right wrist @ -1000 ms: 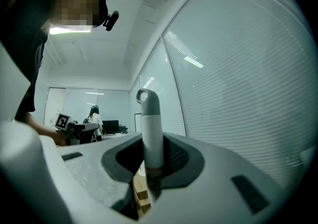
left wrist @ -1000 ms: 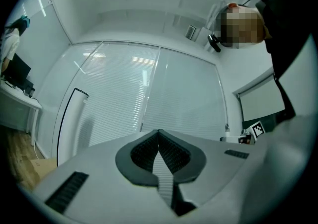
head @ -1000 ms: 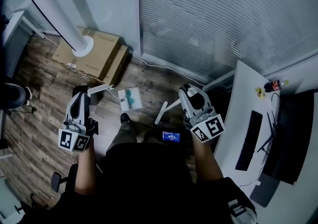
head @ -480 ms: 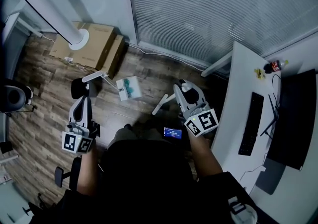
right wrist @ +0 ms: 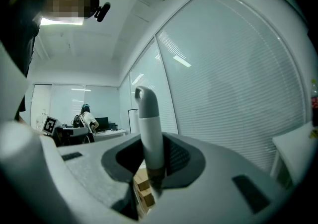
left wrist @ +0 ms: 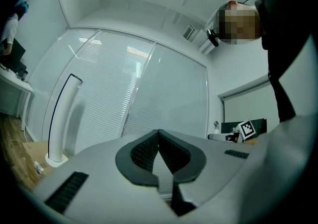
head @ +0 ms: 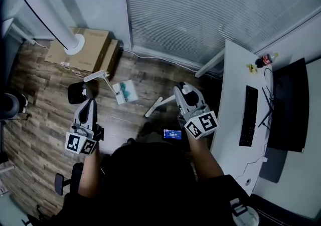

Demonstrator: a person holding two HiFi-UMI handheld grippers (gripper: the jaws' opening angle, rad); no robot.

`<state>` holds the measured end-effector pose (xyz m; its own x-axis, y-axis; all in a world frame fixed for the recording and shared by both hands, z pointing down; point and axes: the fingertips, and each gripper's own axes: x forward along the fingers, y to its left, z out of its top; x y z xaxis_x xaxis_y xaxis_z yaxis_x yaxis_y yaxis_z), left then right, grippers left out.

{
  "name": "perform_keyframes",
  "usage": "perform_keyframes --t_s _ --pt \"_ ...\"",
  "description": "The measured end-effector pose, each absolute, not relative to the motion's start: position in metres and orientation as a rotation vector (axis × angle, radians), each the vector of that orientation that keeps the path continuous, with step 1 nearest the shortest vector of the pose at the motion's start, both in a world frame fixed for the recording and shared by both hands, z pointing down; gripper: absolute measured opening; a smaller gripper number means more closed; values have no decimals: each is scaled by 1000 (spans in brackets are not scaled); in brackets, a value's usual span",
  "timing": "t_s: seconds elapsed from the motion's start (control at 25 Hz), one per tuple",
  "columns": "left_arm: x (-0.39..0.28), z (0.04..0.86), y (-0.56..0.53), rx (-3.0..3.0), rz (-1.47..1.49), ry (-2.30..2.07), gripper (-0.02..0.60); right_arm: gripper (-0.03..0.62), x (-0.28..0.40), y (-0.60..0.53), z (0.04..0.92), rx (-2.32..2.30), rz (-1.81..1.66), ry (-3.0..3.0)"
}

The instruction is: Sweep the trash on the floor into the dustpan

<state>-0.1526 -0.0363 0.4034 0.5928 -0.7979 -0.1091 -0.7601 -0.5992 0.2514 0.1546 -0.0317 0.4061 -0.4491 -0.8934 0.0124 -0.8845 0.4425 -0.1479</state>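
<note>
My left gripper (head: 89, 100) (left wrist: 159, 133) points level over the wood floor, shut on a thin grey ribbed strip (left wrist: 161, 171) that looks like a dustpan handle seen edge-on. A dark pan-like shape (head: 75, 92) sits on the floor just ahead of it. A white bent rod (head: 103, 77) runs from there to a white and teal piece (head: 125, 91) on the floor. My right gripper (head: 179, 92) (right wrist: 151, 143) is shut on an upright white broom handle (head: 158, 107) (right wrist: 149, 123) with a grey hooked top. The broom's head is hidden.
A cardboard box (head: 83, 44) and a tall white column (head: 50, 17) stand by the blinds (head: 210, 14) at the back left. At the right a white desk (head: 233, 94) carries a keyboard (head: 248, 115) and monitor (head: 286, 104). A chair (head: 7, 104) is at the far left.
The head view has swung, so the desk now sits further left. Both grippers have drifted a little away from the cardboard box. Their holds look the same.
</note>
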Motion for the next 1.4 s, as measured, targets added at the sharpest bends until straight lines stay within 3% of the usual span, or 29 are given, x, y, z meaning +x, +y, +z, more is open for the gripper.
perform_keyframes --t_s 0.76,1.08,1.4 --pt "-224 435 68 2667 -168 -1254 -5 84 85 63 388 -1716 -205 2547" --pt "-194 432 90 2746 -56 -1196 -5 83 83 93 391 -1598 -226 2606" --pt "-151 429 94 2635 -186 -1193 -5 83 98 119 405 -1524 -216 2674"
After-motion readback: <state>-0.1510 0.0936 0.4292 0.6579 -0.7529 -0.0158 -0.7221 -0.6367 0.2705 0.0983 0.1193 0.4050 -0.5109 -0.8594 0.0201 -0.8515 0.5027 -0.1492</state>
